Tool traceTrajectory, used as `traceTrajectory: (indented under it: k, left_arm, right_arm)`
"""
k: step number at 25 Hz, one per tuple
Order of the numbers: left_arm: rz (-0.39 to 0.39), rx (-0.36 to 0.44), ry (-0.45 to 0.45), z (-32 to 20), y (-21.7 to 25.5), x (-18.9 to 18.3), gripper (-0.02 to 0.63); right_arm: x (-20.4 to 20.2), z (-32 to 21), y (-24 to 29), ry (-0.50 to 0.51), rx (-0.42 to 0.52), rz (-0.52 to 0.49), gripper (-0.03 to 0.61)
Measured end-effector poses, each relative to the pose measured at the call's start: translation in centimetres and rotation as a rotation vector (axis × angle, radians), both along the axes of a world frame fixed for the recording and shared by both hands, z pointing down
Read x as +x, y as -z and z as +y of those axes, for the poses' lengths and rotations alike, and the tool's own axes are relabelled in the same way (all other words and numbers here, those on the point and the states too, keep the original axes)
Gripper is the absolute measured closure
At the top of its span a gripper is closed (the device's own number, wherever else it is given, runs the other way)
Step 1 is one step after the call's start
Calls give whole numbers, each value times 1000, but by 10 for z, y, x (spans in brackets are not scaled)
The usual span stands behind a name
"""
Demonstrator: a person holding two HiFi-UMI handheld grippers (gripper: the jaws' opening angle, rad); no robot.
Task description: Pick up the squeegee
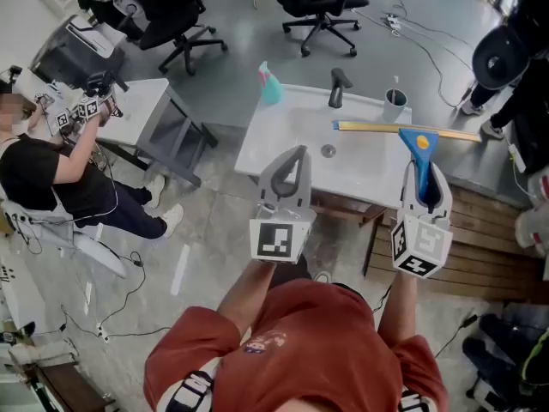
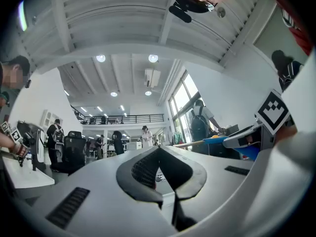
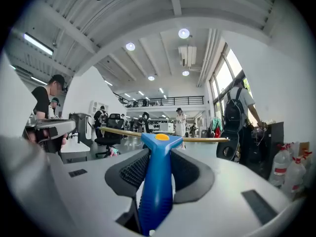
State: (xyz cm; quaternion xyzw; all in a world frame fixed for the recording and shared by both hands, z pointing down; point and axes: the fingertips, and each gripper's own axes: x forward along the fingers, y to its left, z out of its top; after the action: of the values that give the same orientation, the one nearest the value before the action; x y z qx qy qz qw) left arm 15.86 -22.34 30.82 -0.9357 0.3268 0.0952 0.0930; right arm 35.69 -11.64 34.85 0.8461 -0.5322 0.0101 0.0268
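Note:
The squeegee (image 1: 417, 138) has a blue handle and a long yellow blade (image 1: 377, 128) set crosswise at its far end. My right gripper (image 1: 423, 172) is shut on the blue handle (image 3: 157, 181), which runs up between the two black pads, and the blade (image 3: 200, 139) stretches left and right beyond the tips. It is held in the air in front of the white table (image 1: 360, 174). My left gripper (image 1: 297, 154) hangs beside it on the left, its pads (image 2: 143, 169) meeting at the tips with nothing between them. In the left gripper view the squeegee (image 2: 217, 140) shows off to the right.
A teal spray bottle (image 1: 269, 84), a black faucet-like fixture (image 1: 338, 87) and a cup (image 1: 395, 103) stand along the table's far edge. A seated person (image 1: 51, 174) works at a desk (image 1: 141, 106) on the left. Office chairs (image 1: 176, 15) stand behind. Wooden planks (image 1: 480, 247) lie at right.

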Motion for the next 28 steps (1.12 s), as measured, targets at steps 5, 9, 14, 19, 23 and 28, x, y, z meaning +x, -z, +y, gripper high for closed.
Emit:
traceTrajectory:
  k: [5, 9, 14, 19, 23, 28]
  left_arm:
    - [27, 25, 7, 9, 24, -11, 595]
    - [39, 48, 23, 11, 35, -18, 597]
    - [95, 91, 9, 25, 47, -28, 597]
    - [104, 106, 12, 23, 47, -33, 597]
    - [110, 109, 19, 20, 42, -37, 597]
    - [120, 100, 26, 15, 41, -40, 597]
  right_arm:
    - [-8, 13, 37, -4, 71, 70, 436]
    - [-13, 18, 57, -3, 118, 108, 436]
    - [-22, 38, 75, -13, 232, 166, 436]
    - [-31, 46, 86, -24, 311, 240, 436]
    - [-36, 42, 80, -13, 314, 252, 436]
    - [-40, 34, 77, 0, 298, 249, 436]
